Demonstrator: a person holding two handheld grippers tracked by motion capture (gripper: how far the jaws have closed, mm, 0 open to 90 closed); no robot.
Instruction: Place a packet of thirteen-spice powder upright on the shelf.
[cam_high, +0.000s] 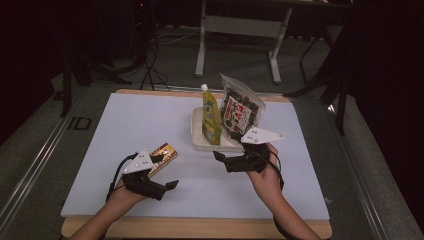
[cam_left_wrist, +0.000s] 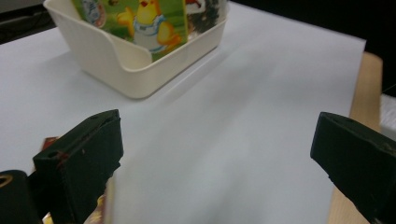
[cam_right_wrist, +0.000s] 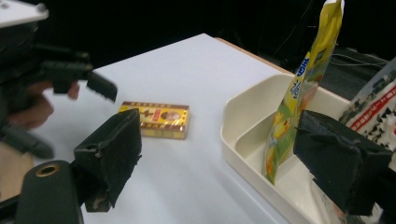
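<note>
Centrally, a white sheet (cam_high: 165, 120) covers a wooden table (cam_high: 200, 227), and a cream tray (cam_high: 196, 131) sits on the sheet toward its far edge, somewhat right of centre. Inside the tray stand two packets: a yellow-green spouted pouch (cam_high: 211, 117), upright at the left, and a dark snack bag (cam_high: 241, 111) with a red and white label, leaning at the right. A small yellow box (cam_high: 163, 155) lies flat on the sheet toward the near left corner, well apart from the tray.

Left gripper (cam_high: 170, 186): held low over the sheet near its near edge, just beside the yellow box and on its near side; the left gripper view shows its jaws spread wide over bare sheet, with nothing between them and the tray ahead.

Right gripper (cam_high: 218, 156): held above the sheet just off the tray's near side, pointing toward the left. Its jaws stand wide apart and grasp nothing; the right gripper view looks between them onto the bare sheet, with the tray's near corner and the pouch at the right, the yellow box ahead and the left gripper beyond.
</note>
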